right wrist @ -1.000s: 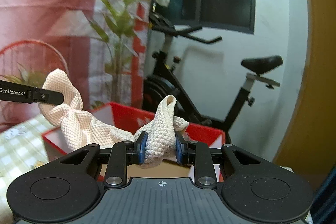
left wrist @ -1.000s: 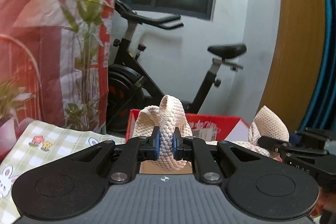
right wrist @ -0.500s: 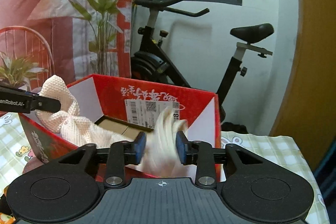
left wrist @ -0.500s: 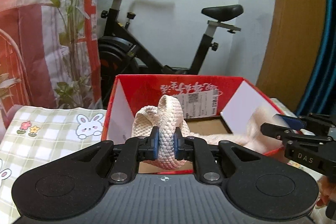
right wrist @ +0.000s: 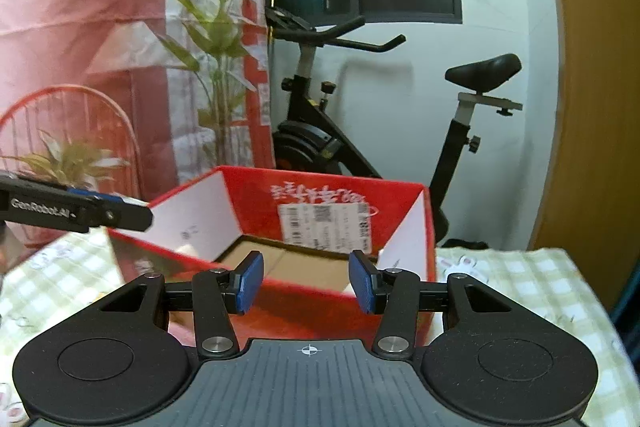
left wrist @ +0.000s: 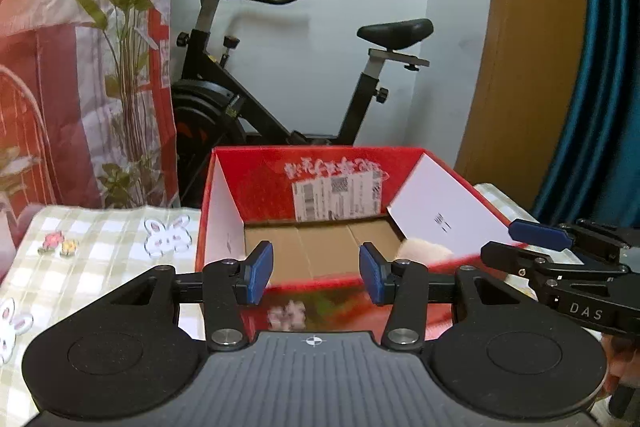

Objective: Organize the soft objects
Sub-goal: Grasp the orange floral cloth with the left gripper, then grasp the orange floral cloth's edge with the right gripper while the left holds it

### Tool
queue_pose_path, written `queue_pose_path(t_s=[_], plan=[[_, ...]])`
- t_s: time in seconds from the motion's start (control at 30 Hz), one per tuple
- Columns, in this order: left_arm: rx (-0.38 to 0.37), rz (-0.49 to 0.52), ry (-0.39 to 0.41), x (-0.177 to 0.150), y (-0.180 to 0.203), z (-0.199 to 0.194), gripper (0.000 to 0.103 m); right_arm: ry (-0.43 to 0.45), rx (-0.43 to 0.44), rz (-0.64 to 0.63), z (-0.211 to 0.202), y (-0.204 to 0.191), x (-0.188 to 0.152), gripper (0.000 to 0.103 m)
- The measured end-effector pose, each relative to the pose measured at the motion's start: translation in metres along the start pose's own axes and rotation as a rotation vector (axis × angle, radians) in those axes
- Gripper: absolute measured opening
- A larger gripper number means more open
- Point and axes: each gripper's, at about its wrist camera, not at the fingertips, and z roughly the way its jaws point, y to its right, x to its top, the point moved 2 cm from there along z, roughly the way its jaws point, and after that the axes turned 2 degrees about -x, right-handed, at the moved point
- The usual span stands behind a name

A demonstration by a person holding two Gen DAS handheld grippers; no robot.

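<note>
Both grippers have just been opening, and the cream knit cloth has dropped from them into the red box [left wrist: 256,183].

Left wrist view: left gripper [left wrist: 316,273] spread, nothing between; cloth [left wrist: 420,251] peeks lower right inside the box, nearer the right gripper [left wrist: 520,239].

Right wrist view: right gripper [right wrist: 306,281] spread and empty before the box [right wrist: 328,183]; the cloth is hidden here.

Matt black plastic on the left gripper [left wrist: 316,273], with smooth blue pads [left wrist: 258,277] and bright metal screw heads. Same finish on the right gripper [right wrist: 306,283]. Beyond them, the red cardboard box [left wrist: 256,183] – glossy red outside, plain white card on the flaps, raw brown corrugated floor, a white paper label [left wrist: 336,197] on the far wall. A cream, fuzzy knitted cloth [left wrist: 424,251] shows at its right corner. The checked tablecloth [left wrist: 100,243] looks smooth and faintly shiny – printed with rabbits. Far back, a black exercise bike [left wrist: 248,95], paint semi-gloss.
</note>
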Motion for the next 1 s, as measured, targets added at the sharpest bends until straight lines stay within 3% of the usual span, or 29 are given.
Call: queue_pose_path(t_s=[0.23, 0.57, 0.73, 1.0], plan=[[-0.031, -0.037, -0.032, -0.035, 0.010, -0.023, 0.049, -0.038, 0.030, 0.029, -0.030, -0.022, -0.037, 0.044], [-0.076, -0.119, -0.107, -0.096, 0.027, -0.029, 0.046, -0.163, 0.072, 0.005, -0.040, -0.048, -0.095, 0.044], [-0.073, -0.121, -0.160, -0.115, 0.025, -0.019, 0.045, -0.152, 0.078, -0.019, -0.038, -0.051, -0.102, 0.045], [-0.097, -0.161, -0.160, -0.131, 0.015, -0.013, 0.045, -0.114, 0.093, -0.067, -0.035, -0.050, -0.109, 0.046]])
